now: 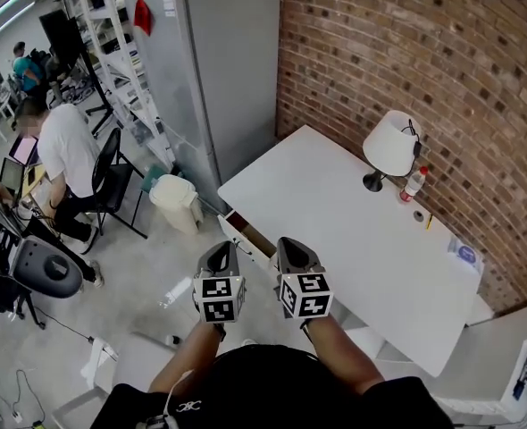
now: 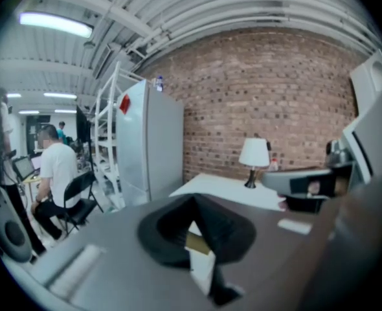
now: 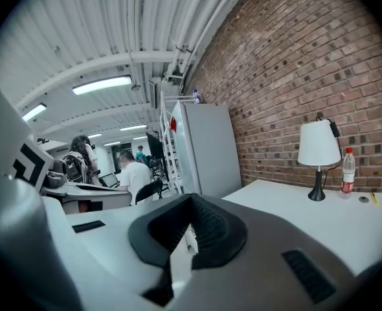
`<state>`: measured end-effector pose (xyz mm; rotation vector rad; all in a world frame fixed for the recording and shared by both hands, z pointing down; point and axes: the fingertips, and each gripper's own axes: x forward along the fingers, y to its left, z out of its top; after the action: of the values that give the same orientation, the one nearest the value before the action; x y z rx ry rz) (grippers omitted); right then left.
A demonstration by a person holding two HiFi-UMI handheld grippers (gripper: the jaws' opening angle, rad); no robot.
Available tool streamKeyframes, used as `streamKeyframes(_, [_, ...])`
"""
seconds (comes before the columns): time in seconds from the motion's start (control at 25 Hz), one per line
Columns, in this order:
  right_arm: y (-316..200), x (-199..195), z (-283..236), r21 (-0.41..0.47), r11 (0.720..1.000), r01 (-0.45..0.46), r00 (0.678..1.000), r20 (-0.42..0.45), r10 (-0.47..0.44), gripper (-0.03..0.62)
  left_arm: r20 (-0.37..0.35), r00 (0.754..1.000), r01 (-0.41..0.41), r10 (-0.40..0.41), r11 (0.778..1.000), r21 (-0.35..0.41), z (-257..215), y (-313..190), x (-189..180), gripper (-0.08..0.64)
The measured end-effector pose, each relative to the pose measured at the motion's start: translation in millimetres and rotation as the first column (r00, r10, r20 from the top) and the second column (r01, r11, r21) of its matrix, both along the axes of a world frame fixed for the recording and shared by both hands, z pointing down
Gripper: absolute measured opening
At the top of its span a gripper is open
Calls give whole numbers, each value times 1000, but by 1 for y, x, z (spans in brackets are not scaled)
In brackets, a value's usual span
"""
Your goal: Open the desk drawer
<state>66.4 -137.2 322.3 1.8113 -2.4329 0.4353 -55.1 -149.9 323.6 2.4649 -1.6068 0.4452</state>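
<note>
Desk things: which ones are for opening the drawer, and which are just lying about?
For the job: desk, drawer, left gripper, right gripper.

Just lying about: lamp, bottle, bin, chair.

Left hand-held gripper (image 1: 220, 249) and right hand-held gripper (image 1: 293, 244) hover closed, empty.
</note>
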Motion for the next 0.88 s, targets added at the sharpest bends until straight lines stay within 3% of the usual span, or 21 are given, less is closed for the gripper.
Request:
streamKeyframes(0.28, [7,-28,-10,36,997,74,997,0,-74,-2,-20,999,34,-34,999,-8,1,12,-12,-2])
streamKeyframes(0.88, [18,-50,8,-9,991,133,991,-7,-133,-2,-70,992,98,-103,993,-69,21,30,-35,-2])
